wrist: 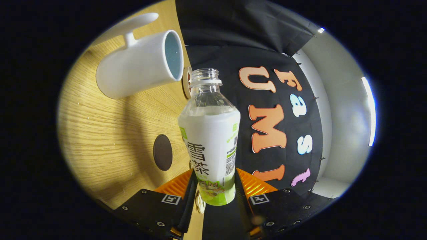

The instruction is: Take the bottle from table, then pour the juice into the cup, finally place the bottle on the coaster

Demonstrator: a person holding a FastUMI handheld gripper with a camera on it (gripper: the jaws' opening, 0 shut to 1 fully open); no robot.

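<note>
Holding the uncapped bottle [210, 140] clamped between our gripper's [214, 186] fingers, tilted toward the cup [140, 66], we judge pouring imminent; the coaster [162, 152] placement remains.

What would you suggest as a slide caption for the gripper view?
Gripper shut on the uncapped bottle, tilting it toward the white cup above the wooden table.
</note>
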